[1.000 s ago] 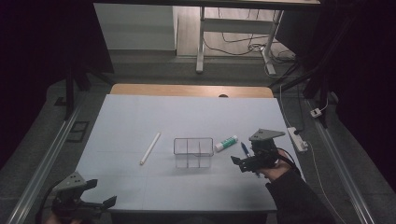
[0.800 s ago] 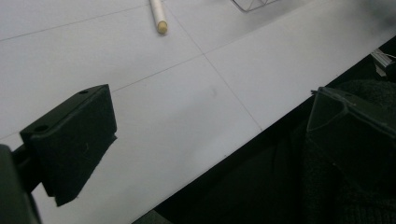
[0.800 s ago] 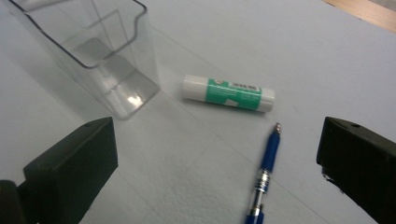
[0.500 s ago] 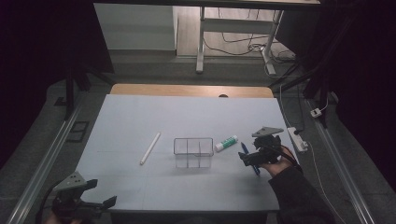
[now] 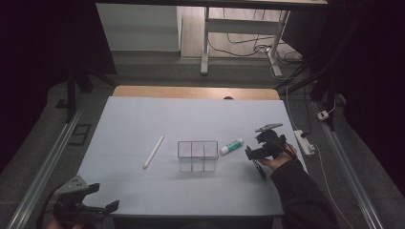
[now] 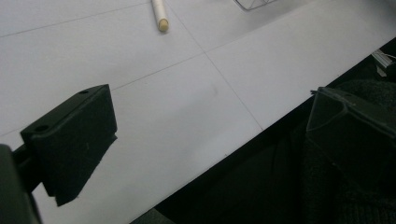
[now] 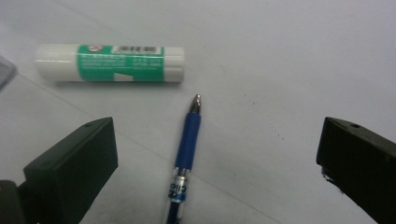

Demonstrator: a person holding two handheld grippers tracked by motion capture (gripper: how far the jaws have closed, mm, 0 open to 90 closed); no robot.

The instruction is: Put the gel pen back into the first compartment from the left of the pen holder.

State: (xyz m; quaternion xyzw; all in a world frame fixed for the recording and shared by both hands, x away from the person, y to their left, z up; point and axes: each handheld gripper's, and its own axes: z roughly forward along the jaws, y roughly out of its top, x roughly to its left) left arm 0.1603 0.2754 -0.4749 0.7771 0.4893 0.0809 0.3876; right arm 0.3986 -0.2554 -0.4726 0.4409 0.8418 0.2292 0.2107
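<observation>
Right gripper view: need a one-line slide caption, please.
Open right gripper poised above a blue pen on the table, a green-labelled glue stick lying just beyond its tip.

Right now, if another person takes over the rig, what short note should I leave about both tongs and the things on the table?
Right tongs: open, nothing held, low over the blue pen, which lies flat between the jaws.
Left tongs: open, nothing held, at the near left edge of the table.
Things: the glue stick lies just beyond the pen tip, right of the clear organizer box. The white stick lies left of the box.
Done: nothing is in the box as far as I can see.
Left: probably close on the pen and put it in the box, then the other items.
</observation>
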